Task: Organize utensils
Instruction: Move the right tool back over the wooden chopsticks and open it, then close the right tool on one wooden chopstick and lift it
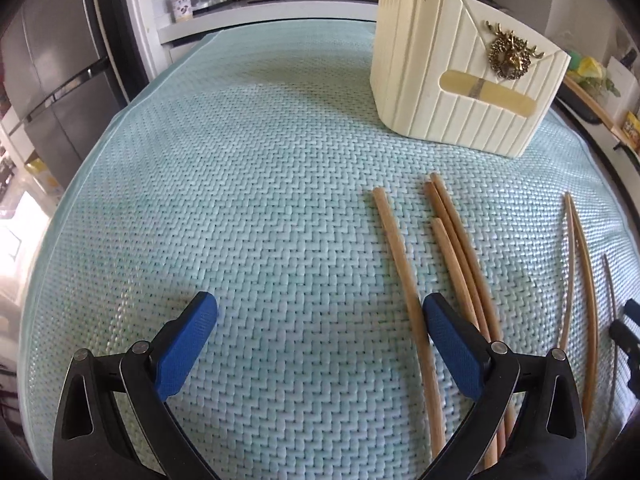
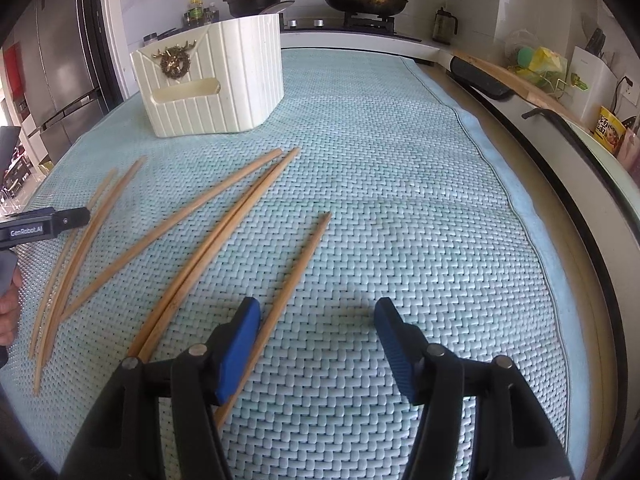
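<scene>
while both grippers hang empty over the mat, you have yet to pick a chopstick. your left gripper is spread wide with nothing between the pads; its right pad sits over the near ends of the sticks, not around any of them. your right gripper is also released, and the lone chopstick runs just under and beside its left pad, outside the gap.

the chopsticks lie loose on the mat in a fan, tips pointing roughly toward the cream box, which stands upright further back, well apart from them. two thin pale ones lie off to the side.

to do this well, take one stick at a time. i'd start with the lone one on the right: shift that gripper sideways until the stick lies between the pads, come down near its thick end, and close across it, not along it. avoid the pair lying pressed together; closing there would likely drag both.
</scene>
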{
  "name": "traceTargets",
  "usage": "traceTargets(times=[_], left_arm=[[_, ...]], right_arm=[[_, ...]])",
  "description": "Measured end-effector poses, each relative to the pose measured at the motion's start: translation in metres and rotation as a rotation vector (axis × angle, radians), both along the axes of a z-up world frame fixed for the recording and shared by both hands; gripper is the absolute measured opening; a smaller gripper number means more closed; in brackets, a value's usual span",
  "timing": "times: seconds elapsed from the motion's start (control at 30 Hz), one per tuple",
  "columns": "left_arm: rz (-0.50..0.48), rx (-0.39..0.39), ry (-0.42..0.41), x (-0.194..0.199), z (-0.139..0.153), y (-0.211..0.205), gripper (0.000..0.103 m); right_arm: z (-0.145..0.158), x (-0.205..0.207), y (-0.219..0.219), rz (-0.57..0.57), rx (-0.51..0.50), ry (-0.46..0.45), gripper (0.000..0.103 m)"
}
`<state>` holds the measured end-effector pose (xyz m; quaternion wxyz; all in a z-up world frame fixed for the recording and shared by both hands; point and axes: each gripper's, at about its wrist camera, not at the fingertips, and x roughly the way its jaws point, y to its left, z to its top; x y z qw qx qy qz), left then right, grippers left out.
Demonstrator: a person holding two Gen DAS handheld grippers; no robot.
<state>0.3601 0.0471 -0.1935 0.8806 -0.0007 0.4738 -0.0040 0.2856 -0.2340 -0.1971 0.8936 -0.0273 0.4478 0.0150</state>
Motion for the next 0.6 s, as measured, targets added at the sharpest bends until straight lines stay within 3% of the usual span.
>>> traceTargets(times=[0.13, 0.23, 0.3, 0.47, 0.57, 0.6], left_arm=[[-0.036, 0.014, 0.034, 0.017, 0.000, -0.001, 0.102], [-0.065, 0.016, 0.062, 0.027, 0.001, 0.000, 0.102], [-0.067, 0.009, 0.083, 0.034, 0.000, 0.001, 0.102], [-0.075, 0.013, 0.149, 0.046, 0.000, -0.003, 0.102], [-0.113, 0.026, 0.166, 0.051, 0.006, -0.013, 0.085], [-0.124, 0.033, 0.167, 0.051, 0.008, -0.016, 0.072]], right_arm=[[0.003, 0.011, -0.005, 0.004, 0.004, 0.055, 0.060], [0.006, 0.021, -0.009, 0.009, 0.044, 0.080, 0.055], [0.007, 0.028, -0.009, 0.010, 0.055, 0.092, 0.048], [0.008, 0.052, -0.002, 0.001, 0.058, 0.136, 0.019], [0.008, 0.064, 0.001, -0.020, 0.070, 0.158, 0.010], [0.008, 0.068, 0.001, -0.026, 0.080, 0.161, 0.010]])
